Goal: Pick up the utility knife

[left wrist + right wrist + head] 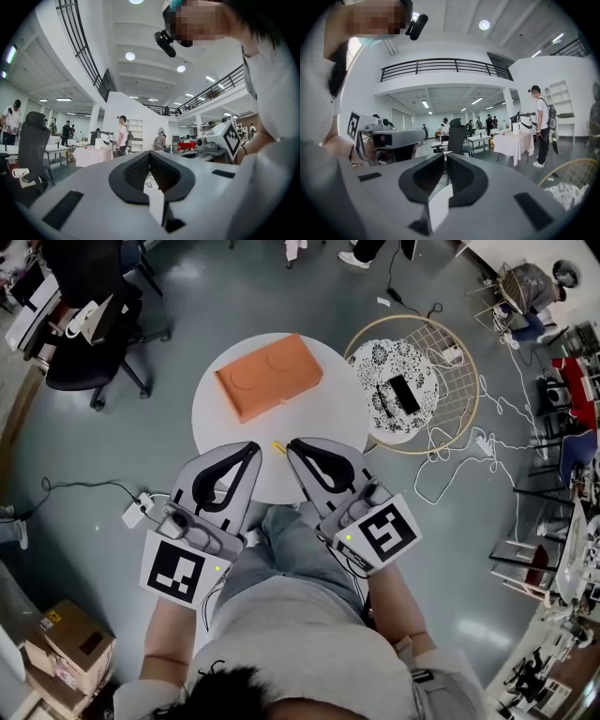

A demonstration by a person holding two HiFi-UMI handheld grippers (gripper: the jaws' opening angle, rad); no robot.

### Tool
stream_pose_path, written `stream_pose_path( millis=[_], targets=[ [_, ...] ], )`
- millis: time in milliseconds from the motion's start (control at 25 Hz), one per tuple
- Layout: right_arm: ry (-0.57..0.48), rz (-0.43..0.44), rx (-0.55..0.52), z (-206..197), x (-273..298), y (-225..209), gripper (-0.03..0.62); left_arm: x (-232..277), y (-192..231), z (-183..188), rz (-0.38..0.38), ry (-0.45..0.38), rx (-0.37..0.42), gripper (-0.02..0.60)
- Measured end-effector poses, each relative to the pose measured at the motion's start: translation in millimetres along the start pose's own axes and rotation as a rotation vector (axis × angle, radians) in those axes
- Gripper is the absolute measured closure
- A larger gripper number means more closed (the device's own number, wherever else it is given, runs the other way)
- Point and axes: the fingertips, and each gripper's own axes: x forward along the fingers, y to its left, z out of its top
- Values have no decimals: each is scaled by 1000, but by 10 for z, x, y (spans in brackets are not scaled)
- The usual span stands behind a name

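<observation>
Utility knife (277,447) shows only in the head view, as a small yellow sliver too tiny to make out in detail. It lies on the round white table (339,418), near the table's lower edge and just below the middle of the frame. It sits in the gap between the tips of the two grippers, touched by neither.

The left gripper (253,448) reaches in from the lower left and the right gripper (292,444) from the lower right, and their bodies cover part of the table's near rim. In the left gripper view, the left gripper (150,153) has its black-padded jaws brought together at the tips, with nothing between them. The right gripper (444,154) shows the same in its own view, jaws closed and empty. Both of these views look out across a hall rather than down, so the knife and the table top are out of their sight.

A flat orange rectangular box (268,376) lies on the upper part of the table, well apart from the knife.
</observation>
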Motion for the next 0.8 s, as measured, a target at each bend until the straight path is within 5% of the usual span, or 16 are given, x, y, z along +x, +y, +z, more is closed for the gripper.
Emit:
stream_pose_path(
  millis=[800],
  targets=[
    [343, 43, 45, -1474, 577, -569, 540, 442, 379, -530, -8, 80, -55, 571]
  ],
)
